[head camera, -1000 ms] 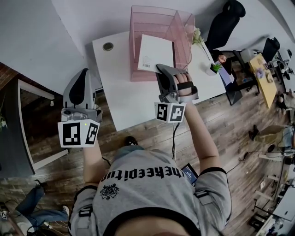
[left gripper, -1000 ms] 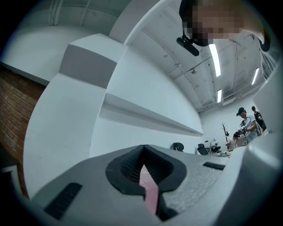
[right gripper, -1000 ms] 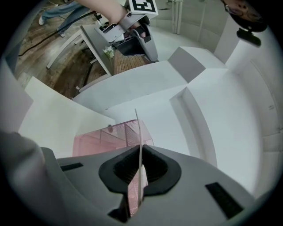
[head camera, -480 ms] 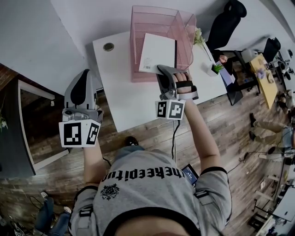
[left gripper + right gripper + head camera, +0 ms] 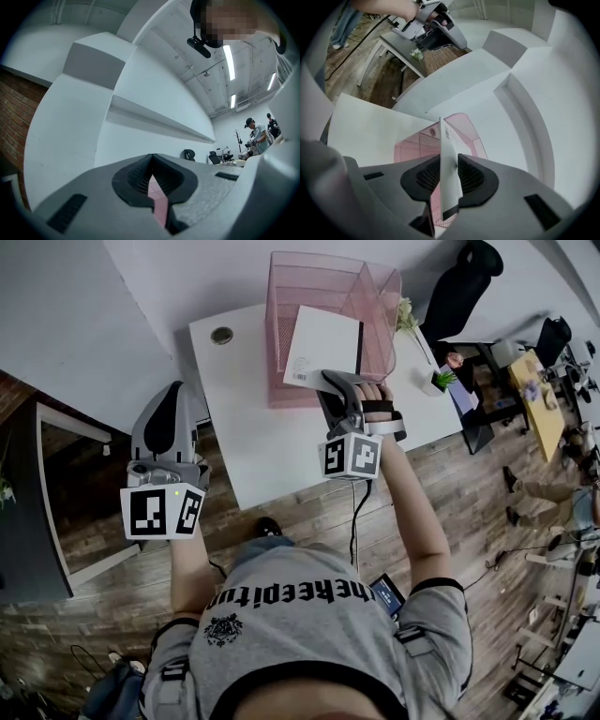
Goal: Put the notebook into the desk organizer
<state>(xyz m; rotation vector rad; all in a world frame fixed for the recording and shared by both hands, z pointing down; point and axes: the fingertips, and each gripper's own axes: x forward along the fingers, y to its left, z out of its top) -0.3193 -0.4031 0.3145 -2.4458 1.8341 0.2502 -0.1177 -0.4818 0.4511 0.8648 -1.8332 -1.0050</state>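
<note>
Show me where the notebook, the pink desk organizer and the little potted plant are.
notebook (image 5: 322,345), head view, middle of its white cover.
desk organizer (image 5: 277,324), head view, its left mesh wall.
potted plant (image 5: 439,377), head view, its green leaves.

A white desk (image 5: 253,427) stands on wooden floor (image 5: 309,512). On it sit a pink mesh desk organizer (image 5: 300,282) at the back, a round cable grommet (image 5: 222,335) left of it, and a small potted plant (image 5: 437,379) at the right edge.
</note>
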